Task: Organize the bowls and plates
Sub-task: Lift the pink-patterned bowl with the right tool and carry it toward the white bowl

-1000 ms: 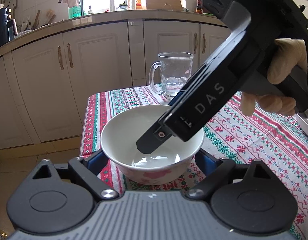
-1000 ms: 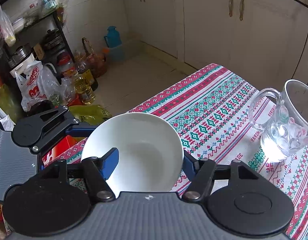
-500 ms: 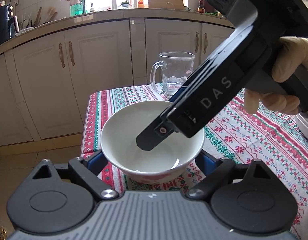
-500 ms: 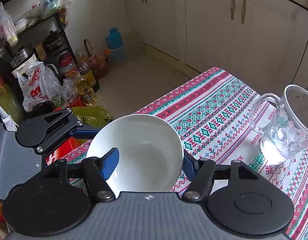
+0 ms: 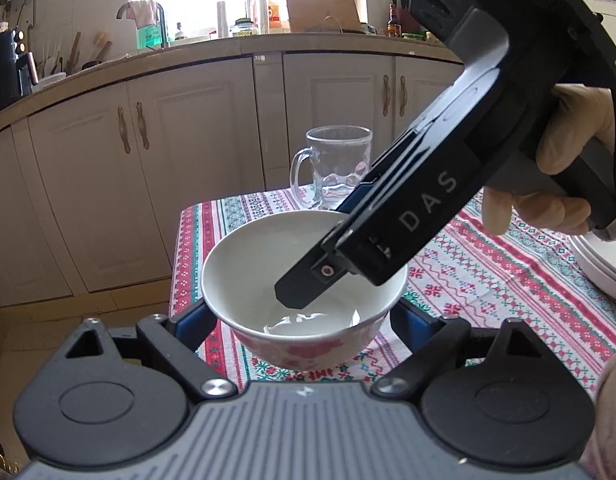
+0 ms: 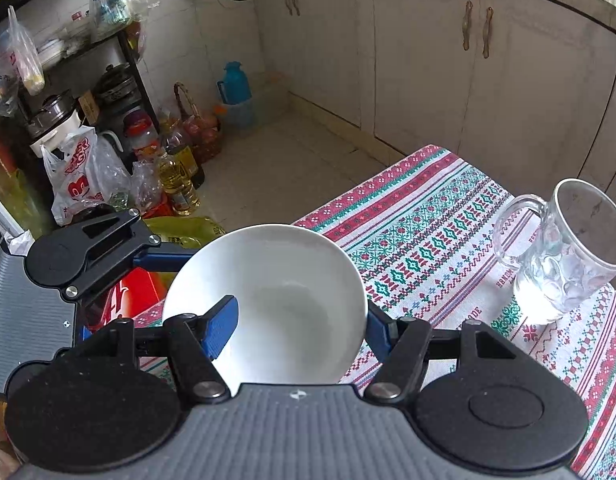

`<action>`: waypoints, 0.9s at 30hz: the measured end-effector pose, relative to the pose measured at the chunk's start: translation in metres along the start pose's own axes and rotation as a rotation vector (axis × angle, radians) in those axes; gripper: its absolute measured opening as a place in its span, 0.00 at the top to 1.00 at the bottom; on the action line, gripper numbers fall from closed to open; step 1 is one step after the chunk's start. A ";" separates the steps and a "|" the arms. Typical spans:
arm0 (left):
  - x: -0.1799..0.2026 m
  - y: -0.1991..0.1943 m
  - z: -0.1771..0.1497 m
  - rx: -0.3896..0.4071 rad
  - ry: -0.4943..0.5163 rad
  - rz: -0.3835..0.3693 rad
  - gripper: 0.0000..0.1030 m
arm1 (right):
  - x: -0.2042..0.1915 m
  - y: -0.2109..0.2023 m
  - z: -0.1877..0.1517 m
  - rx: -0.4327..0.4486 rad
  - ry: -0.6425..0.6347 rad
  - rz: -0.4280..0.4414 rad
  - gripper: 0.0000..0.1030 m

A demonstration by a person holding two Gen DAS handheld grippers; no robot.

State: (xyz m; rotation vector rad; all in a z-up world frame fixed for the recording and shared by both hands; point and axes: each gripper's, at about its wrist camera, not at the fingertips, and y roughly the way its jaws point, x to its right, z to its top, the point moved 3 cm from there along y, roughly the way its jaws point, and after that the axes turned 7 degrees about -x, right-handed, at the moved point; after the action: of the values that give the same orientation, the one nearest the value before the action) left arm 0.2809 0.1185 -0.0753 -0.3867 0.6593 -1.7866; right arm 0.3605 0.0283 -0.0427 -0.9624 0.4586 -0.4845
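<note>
A white bowl with a red flower pattern outside hangs just above the table's near-left corner. My left gripper clasps it from both sides, a blue pad against each flank. My right gripper comes down from the upper right and is shut on the bowl: one finger sits inside, the other outside the wall. In the right wrist view, the left gripper's finger meets the bowl's left side. A gloved hand holds the right gripper's handle.
A clear glass mug stands on the patterned tablecloth behind the bowl. White plates lie at the right edge. Past the table's left edge are kitchen cabinets and floor clutter of bottles and bags.
Both grippers have risen together with the bowl held between them; the table and the mug sit lower in the views. Neither grip has altered.
</note>
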 end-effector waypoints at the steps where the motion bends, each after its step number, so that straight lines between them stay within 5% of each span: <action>1: 0.001 -0.002 0.001 0.001 0.001 0.001 0.10 | -0.001 -0.003 0.000 0.003 0.000 0.001 0.30; 27: 0.058 -0.101 0.003 0.029 0.068 -0.012 0.10 | -0.064 -0.096 -0.055 0.088 -0.029 0.009 0.30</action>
State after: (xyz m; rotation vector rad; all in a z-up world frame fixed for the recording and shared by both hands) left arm 0.1873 0.0836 -0.0156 -0.3122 0.6796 -1.8256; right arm 0.2602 -0.0170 0.0222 -0.8816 0.4118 -0.4779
